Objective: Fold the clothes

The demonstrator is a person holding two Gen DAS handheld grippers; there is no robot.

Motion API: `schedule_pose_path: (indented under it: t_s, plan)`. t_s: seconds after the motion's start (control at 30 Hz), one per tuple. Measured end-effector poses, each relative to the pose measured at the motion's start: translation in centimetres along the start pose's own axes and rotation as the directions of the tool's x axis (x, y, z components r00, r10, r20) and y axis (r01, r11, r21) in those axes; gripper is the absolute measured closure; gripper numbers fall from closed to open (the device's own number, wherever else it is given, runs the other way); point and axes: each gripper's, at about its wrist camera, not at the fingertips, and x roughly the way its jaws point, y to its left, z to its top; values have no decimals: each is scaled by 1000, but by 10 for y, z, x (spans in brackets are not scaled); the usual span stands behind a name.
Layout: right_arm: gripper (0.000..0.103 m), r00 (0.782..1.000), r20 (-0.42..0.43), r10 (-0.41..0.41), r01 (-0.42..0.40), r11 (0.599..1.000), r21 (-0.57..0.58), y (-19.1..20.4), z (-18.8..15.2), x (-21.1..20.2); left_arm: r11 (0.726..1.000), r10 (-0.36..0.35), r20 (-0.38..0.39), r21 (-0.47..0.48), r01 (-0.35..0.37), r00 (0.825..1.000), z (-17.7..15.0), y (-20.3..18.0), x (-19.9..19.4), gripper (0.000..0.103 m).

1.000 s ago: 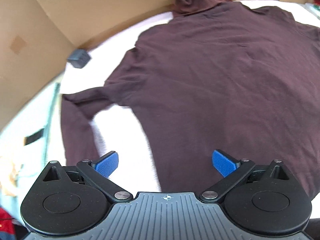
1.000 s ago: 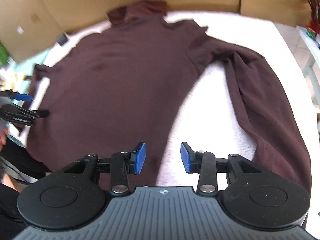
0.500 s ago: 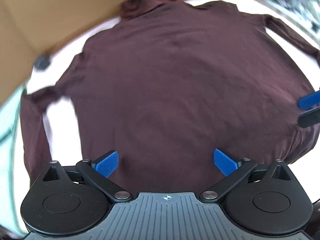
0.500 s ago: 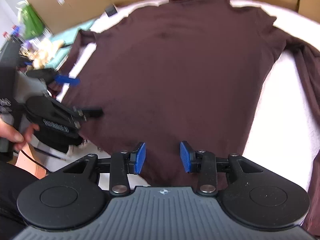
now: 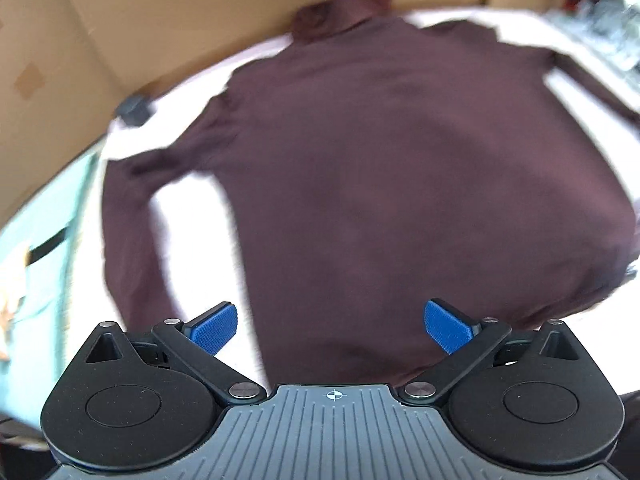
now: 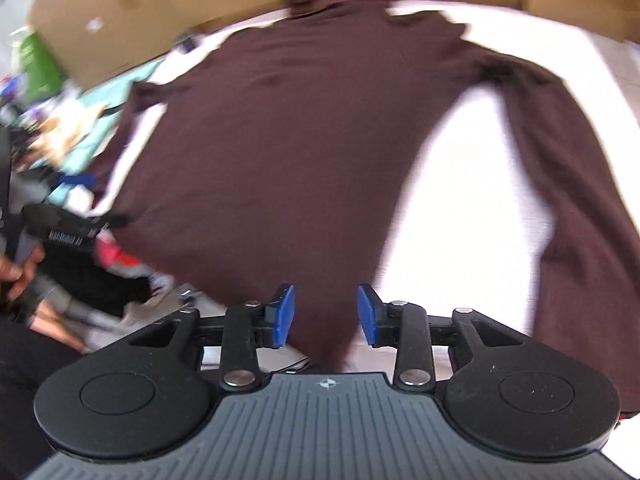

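Matt maroon cloth sweater (image 5: pixel 400 168)

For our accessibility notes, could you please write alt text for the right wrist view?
A dark maroon turtleneck lies spread flat on a white surface, collar toward a cardboard wall. The right gripper hovers open over the hem, nothing between its blue pads. The left gripper shows at the left edge.

The left gripper (image 5: pixel 331 327) points down at a slant, and its two blue pads are spread far apart with nothing pinched between them. The right gripper (image 6: pixel 326 315) also tilts down, its blue pads closer together but with a gap, gripping nothing. A hand (image 6: pixel 18 270) holds the left gripper's handle at the side.
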Motion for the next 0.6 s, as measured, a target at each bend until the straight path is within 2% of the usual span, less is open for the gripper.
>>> schedule_pose_path:
  t_s: [0.03, 0.13, 0.2, 0.27, 0.3, 0.33, 0.37, 0.4, 0.5, 0.57, 0.6]
  plan:
    - [62, 999, -20, 26, -26, 999, -22, 7, 0, 5, 999, -13, -3, 32, 14, 1000, 1, -7, 2, 0]
    - [57, 995, -84, 55, -59, 997, -49, 17, -1, 28, 993, 41, -57, 116, -35, 998, -7, -22, 27, 0]
    - [57, 992, -117, 49, -54, 998, -41, 17, -1, 41, 995, 32, -81, 95, -24, 996, -14, -18, 40, 0]
    - [57, 993, -115, 39, -40, 999, -6, 10, -2, 46, 1000, 7, -93, 22, -5, 996, -20, -6, 45, 0]
    - [59, 993, -111, 32, -30, 999, 21, 4, -3, 46, 1000, 11, -87, 21, -10, 996, -23, -2, 44, 0]
    - [66, 994, -107, 26, -22, 999, 45, -2, -4, 44, 1000, 19, -83, 23, -17, 996, -25, 1, 44, 0]
    - [77, 995, -102, 23, -16, 998, 67, -9, -7, 41, 999, 39, -87, 36, -36, 995, -28, 2, 43, 0]
    - [80, 995, -98, 15, -7, 996, 88, -15, -9, 37, 998, 58, -95, 41, -54, 994, -29, 5, 44, 0]
    - [75, 995, -90, -37, 47, 992, 119, -28, -15, 26, 996, 90, -147, 4, -91, 985, -35, 20, 47, 0]
    - [68, 995, -89, -46, 58, 990, 131, -34, -19, 19, 986, 167, -176, 55, -160, 970, -40, 23, 44, 0]
    - [67, 995, -89, -42, 53, 990, 130, -33, -19, 15, 986, 166, -176, 64, -157, 970, -40, 24, 37, 0]
